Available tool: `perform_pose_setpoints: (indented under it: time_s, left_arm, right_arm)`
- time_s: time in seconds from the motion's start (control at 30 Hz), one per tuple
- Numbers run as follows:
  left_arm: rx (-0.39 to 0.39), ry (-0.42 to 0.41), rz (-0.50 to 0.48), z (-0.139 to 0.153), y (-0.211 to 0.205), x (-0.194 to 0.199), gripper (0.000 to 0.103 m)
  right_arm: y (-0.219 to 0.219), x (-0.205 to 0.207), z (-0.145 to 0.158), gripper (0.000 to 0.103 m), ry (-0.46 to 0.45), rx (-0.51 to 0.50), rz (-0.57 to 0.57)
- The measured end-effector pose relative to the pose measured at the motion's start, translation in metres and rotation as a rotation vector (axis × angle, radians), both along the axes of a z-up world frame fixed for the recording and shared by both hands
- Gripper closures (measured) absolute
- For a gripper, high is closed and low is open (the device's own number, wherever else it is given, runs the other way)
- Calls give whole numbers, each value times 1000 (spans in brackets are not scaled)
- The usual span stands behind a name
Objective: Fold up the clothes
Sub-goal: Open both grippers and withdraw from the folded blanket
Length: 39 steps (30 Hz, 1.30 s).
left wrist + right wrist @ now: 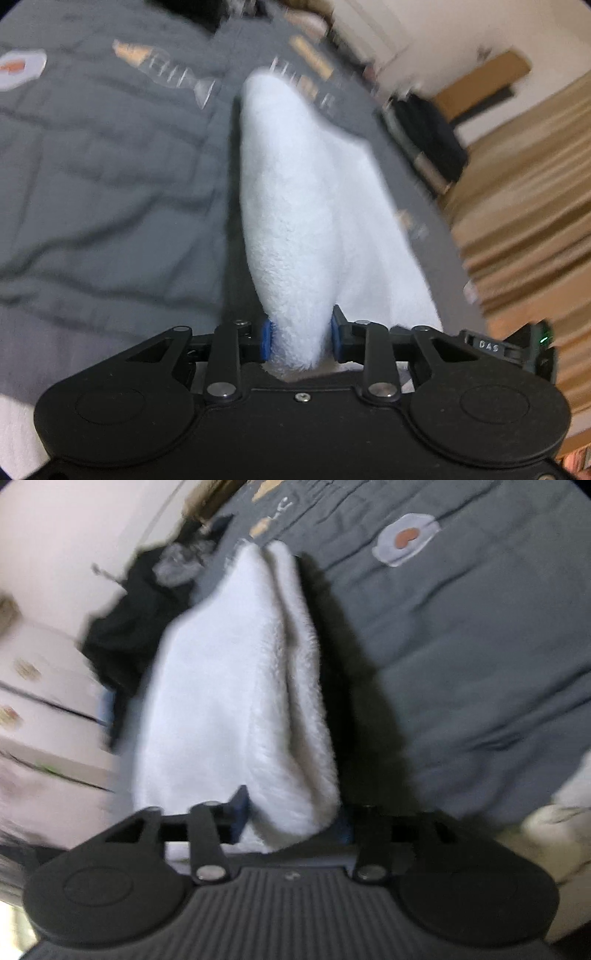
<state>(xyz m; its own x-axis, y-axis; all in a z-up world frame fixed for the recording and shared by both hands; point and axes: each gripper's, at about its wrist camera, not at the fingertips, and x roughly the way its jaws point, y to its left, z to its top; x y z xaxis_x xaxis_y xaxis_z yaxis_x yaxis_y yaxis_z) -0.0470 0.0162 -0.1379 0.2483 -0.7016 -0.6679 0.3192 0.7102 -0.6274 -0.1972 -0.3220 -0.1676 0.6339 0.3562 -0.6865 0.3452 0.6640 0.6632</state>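
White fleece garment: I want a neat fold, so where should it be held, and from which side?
Hold the white fleece garment at its bunched near edge, coming from the near side over the grey duvet. The thick folds there fill both the left tool and the right tool.

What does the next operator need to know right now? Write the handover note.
Left gripper: blue pads closed on a bunched edge of the white fleece garment.
Right gripper: also gripping a bunched fold of the same garment.
Garment hangs lifted between both grippers over the grey bedspread; dark clothes lie at the bed's edge.
Done: both ends gripped and raised.
Left: lay it flat, complete the fold. How far the fold has got cannot be judged; both views are blurred.
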Motion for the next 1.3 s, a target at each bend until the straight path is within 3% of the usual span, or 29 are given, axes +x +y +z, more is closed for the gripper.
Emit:
perform_pose_setpoints:
  time_s: [0.07, 0.13, 0.23, 0.3, 0.43, 0.5, 0.57, 0.63, 0.73, 0.87, 1.07, 1.3]
  left_arm:
    - [90, -48, -8, 3, -5, -4, 56]
    - [118, -121, -21, 15, -6, -9, 55]
    - [176, -257, 13, 36, -3, -18, 46]
    - [181, -300, 35, 45, 0, -21, 42]
    - [172, -312, 2, 54, -6, -28, 37]
    - [207, -346, -4, 56, -14, -34, 21]
    - [245, -374, -19, 56, -21, -40, 13]
    - [266, -382, -35, 57, -29, -46, 13]
    - [285, -384, -47, 59, -36, -53, 9]
    - [334, -412, 11, 67, -36, -64, 1]
    - [374, -401, 21, 83, -34, -80, 0]
    - [366, -389, 38, 106, -30, -92, 0]
  right_arm:
    - [3, -3, 6, 50, -12, -53, 11]
    - [4, -6, 16, 49, -27, -105, 18]
    - [1, -16, 35, 49, -68, -253, 16]
    - [-1, -23, 44, 49, -102, -330, 4]
    - [7, -17, 55, 47, -182, -371, 56]
    - [17, -11, 57, 45, -183, -413, 88]
    - [26, -4, 55, 45, -140, -459, 107]
    - [32, 4, 52, 45, -88, -474, 119]
    - [33, 3, 56, 45, -88, -448, 107]
    - [39, -5, 68, 44, -76, -454, 113]
    - [50, -16, 78, 43, -18, -484, 149]
    - [53, -27, 107, 43, -32, -558, 174]
